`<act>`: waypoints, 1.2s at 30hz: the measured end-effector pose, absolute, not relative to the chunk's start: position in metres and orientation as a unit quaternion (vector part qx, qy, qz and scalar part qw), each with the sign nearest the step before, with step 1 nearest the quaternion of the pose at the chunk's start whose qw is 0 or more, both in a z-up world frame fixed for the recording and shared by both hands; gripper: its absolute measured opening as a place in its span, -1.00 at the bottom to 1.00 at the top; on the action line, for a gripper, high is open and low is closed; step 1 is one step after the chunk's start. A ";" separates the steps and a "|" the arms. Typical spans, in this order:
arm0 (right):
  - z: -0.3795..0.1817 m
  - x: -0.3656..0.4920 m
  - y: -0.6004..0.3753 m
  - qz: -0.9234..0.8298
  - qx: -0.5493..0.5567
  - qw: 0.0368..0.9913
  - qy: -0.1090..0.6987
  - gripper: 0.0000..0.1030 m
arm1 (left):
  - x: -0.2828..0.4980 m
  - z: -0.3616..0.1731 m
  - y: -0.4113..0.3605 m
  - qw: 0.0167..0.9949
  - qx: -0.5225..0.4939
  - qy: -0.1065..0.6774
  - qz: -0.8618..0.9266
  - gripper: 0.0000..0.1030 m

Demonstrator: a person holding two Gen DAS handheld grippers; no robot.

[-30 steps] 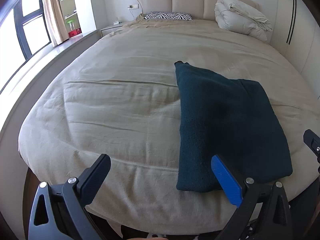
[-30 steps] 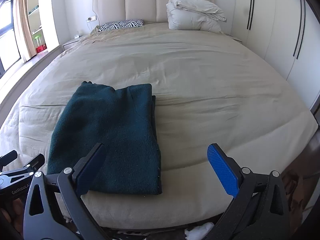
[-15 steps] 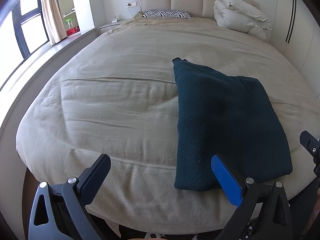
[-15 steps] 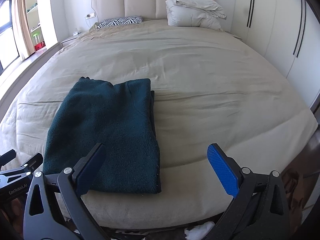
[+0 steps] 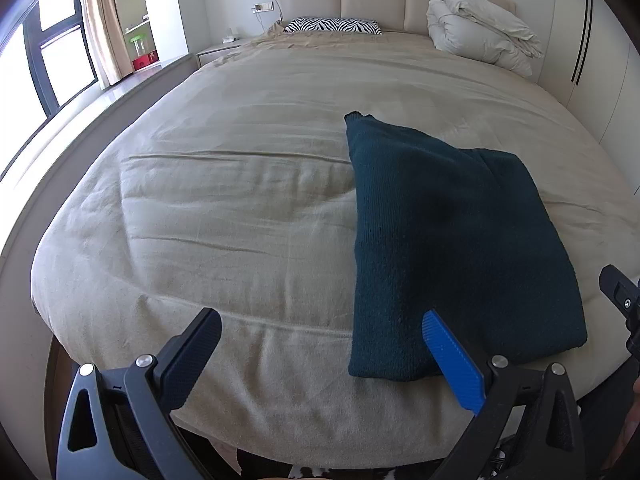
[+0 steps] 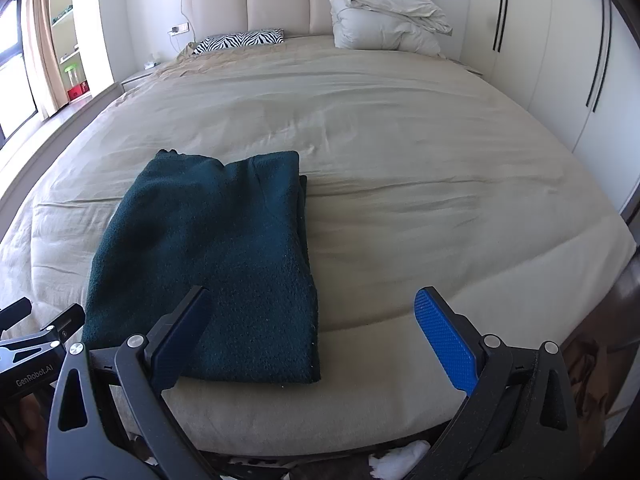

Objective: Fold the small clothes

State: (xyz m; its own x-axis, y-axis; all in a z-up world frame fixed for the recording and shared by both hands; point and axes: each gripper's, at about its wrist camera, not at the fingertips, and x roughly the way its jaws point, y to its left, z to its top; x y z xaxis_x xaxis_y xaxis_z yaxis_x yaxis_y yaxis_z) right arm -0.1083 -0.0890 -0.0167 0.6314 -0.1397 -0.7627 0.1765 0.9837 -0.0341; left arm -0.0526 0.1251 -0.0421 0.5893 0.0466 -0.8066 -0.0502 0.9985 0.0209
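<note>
Both grippers, left gripper [image 5: 320,344] and right gripper [image 6: 312,320], hang spread and empty above the folded dark-green garment [image 6: 208,256] on the bed [image 6: 400,160].

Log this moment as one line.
garment: dark green sweater folded, flat on bed near edge | left gripper: open, empty | right gripper: open, empty | contact: none
</note>
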 end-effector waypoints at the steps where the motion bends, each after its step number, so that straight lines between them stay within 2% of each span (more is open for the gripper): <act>1: -0.017 -0.108 -0.089 -0.087 0.022 0.903 0.421 0.99 | -0.053 -0.042 0.125 0.891 -0.002 0.452 0.027 1.00; 36: -0.023 -0.108 -0.089 -0.087 0.025 0.900 0.426 1.00 | -0.052 -0.045 0.125 0.889 -0.001 0.457 0.021 1.00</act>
